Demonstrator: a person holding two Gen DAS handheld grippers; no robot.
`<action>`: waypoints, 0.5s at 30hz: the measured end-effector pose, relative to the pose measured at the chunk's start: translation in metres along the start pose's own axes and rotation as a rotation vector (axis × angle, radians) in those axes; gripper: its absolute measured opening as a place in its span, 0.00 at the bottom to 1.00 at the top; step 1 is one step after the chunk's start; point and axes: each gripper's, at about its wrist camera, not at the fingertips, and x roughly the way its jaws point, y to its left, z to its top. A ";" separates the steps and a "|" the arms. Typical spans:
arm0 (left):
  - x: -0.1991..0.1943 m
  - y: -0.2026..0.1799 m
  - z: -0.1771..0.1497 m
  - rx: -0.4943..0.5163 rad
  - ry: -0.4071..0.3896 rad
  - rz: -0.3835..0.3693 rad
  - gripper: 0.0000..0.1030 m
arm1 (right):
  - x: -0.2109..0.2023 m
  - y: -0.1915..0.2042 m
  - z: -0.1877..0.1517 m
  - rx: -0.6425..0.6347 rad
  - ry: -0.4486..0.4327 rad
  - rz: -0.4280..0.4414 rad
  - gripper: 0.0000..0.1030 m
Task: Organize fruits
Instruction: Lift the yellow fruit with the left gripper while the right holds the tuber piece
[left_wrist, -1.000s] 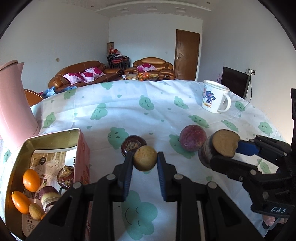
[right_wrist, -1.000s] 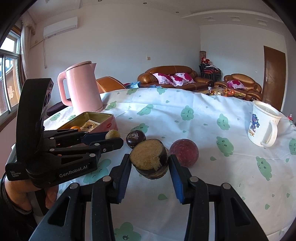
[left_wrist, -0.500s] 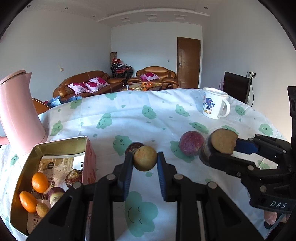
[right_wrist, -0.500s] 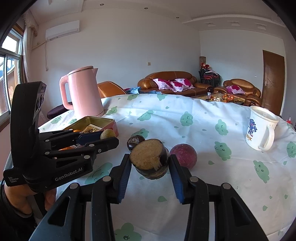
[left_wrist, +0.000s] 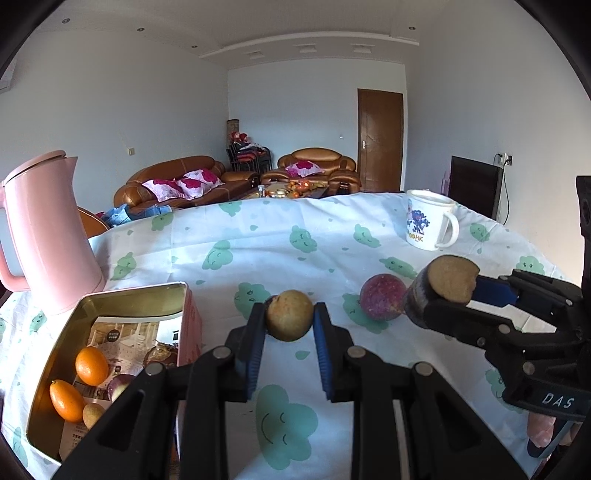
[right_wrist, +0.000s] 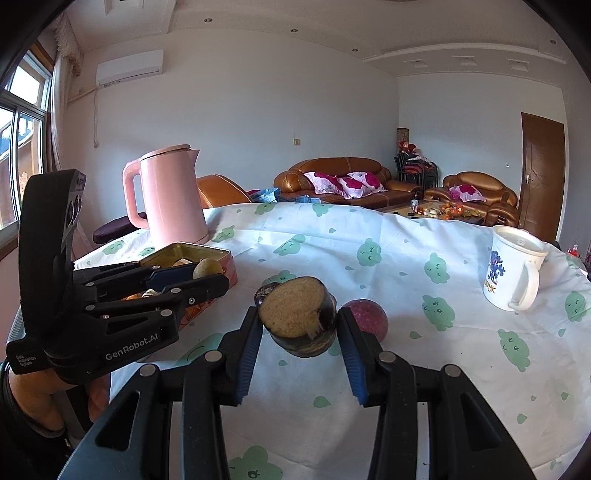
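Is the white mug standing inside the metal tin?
No, the white mug stands on the tablecloth, far to the right of the metal tin, which holds only small fruits.

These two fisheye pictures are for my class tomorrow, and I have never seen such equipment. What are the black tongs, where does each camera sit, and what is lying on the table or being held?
A person holds one hand-operated gripper in each hand; a camera on each looks along its fingers. In the left camera's view, the left gripper clamps a small tan round fruit. The right gripper clamps a cut dark-skinned fruit. On the tablecloth lie a purple round fruit, a tin holding small fruits, a pink kettle and a mug.
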 end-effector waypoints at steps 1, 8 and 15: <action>-0.001 0.000 0.000 -0.001 -0.003 0.002 0.26 | -0.001 0.001 0.000 -0.003 -0.005 -0.004 0.42; -0.008 0.006 -0.001 -0.011 -0.021 0.018 0.26 | -0.004 0.004 0.000 -0.016 -0.027 -0.023 0.42; -0.016 0.019 -0.003 -0.019 -0.030 0.041 0.26 | 0.001 0.015 0.009 -0.035 -0.024 -0.007 0.42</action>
